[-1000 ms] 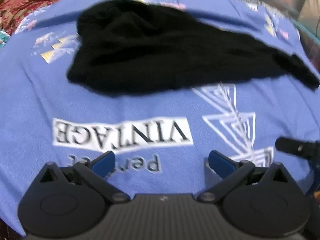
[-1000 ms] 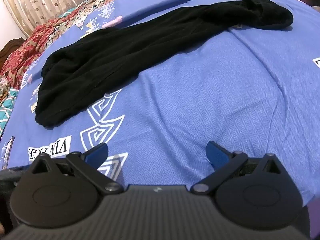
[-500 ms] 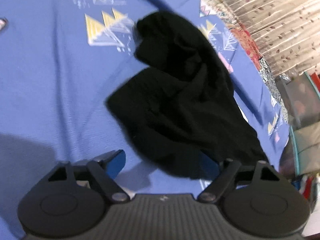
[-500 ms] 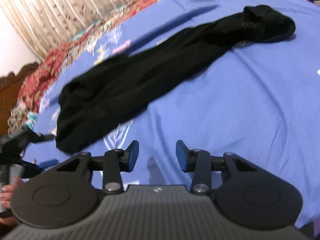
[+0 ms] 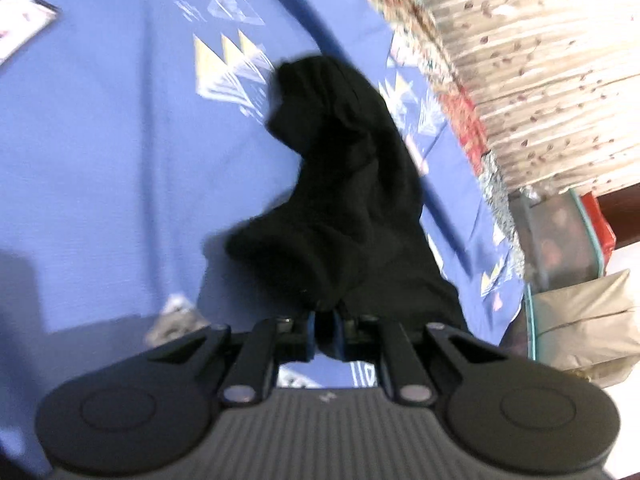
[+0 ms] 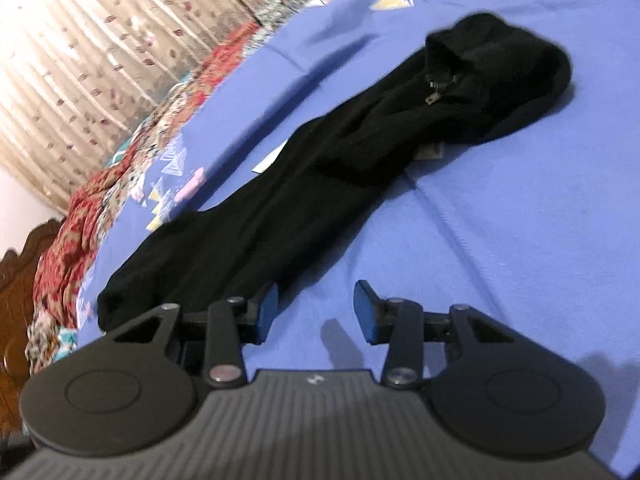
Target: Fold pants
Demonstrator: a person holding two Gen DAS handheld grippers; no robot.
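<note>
Left gripper [image 5: 323,330] newly clamping pants [image 5: 344,184].

A blue bedsheet [image 6: 520,220] printed with pale triangle motifs fills most of both views. A red patterned blanket [image 6: 68,216] runs along its edge at the left. A beige leaf-print curtain [image 5: 540,60] fills the upper right, a carved wooden headboard [image 6: 16,280] the left edge.

The pants [image 6: 320,184] are plain black. The bed sheet [image 6: 520,220] is blue with white and yellow triangle prints. The curtain [image 5: 540,64] is beige with small brown leaf marks. The grippers' pads [image 6: 366,312] are blue on black bodies.
</note>
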